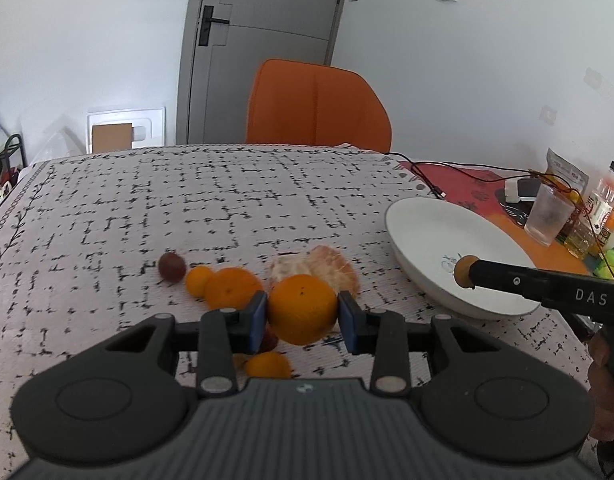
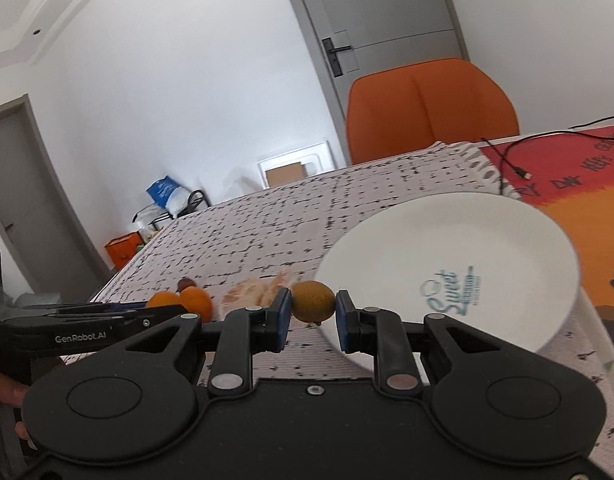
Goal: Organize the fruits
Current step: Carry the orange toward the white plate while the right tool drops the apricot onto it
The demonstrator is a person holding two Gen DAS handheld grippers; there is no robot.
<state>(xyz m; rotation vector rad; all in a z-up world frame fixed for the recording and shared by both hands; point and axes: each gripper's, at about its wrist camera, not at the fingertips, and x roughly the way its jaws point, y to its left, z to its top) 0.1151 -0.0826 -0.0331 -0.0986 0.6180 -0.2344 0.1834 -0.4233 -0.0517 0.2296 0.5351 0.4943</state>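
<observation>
My left gripper (image 1: 302,314) is shut on a large orange (image 1: 302,308) just above the patterned tablecloth. Behind it lie a peeled citrus (image 1: 319,268), another orange (image 1: 233,286), a small orange fruit (image 1: 197,278) and a dark red fruit (image 1: 172,266). Another small orange fruit (image 1: 267,365) lies under the fingers. My right gripper (image 2: 311,312) is shut on a small yellow-brown fruit (image 2: 313,301) and holds it at the near left rim of the white plate (image 2: 507,248). In the left wrist view the right gripper (image 1: 465,272) hangs over the plate (image 1: 423,232).
An orange chair (image 1: 317,106) stands at the table's far edge. A clear cup (image 1: 549,216), bottles (image 1: 605,200) and a black cable (image 1: 439,170) sit on the red-orange mat at the right. A door and white wall are behind.
</observation>
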